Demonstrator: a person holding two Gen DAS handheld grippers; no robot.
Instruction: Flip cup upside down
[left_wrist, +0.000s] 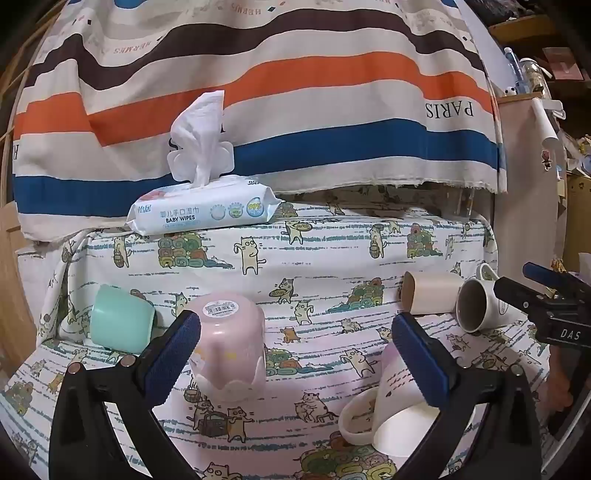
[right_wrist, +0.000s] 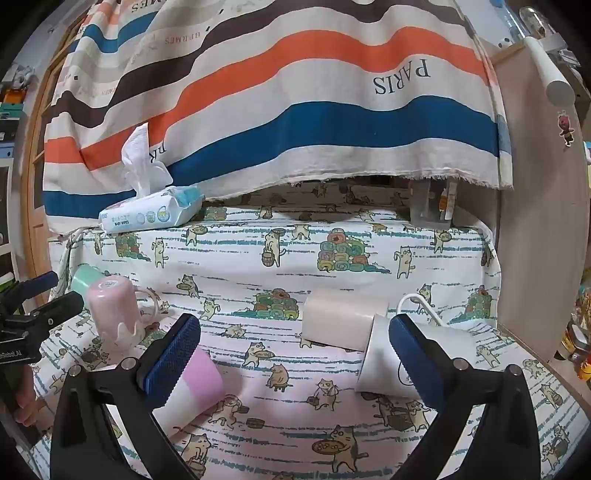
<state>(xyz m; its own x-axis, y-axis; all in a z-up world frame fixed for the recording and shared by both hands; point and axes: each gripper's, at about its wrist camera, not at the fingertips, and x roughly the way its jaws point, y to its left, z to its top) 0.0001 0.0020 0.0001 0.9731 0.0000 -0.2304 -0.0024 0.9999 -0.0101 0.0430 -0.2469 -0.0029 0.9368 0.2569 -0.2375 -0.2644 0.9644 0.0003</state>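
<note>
A pale pink cup (left_wrist: 227, 343) stands upside down on the cat-print cloth, label on its base; it also shows in the right wrist view (right_wrist: 114, 314). My left gripper (left_wrist: 295, 354) is open and empty, its left pad just beside that cup. A pink-and-white cup (left_wrist: 391, 417) lies on its side under its right finger; in the right wrist view (right_wrist: 192, 387) it lies by my right gripper's left pad. My right gripper (right_wrist: 295, 354) is open and empty. A white mug (right_wrist: 413, 354) lies on its side behind its right pad.
A mint green cup (left_wrist: 122, 317) lies on its side at the left. A beige cup (left_wrist: 430, 297) lies on its side beside the white mug (left_wrist: 480, 308). A baby wipes pack (left_wrist: 203, 214) sits on the raised ledge under a striped hanging cloth (left_wrist: 295, 92). A wooden panel (right_wrist: 535, 221) stands right.
</note>
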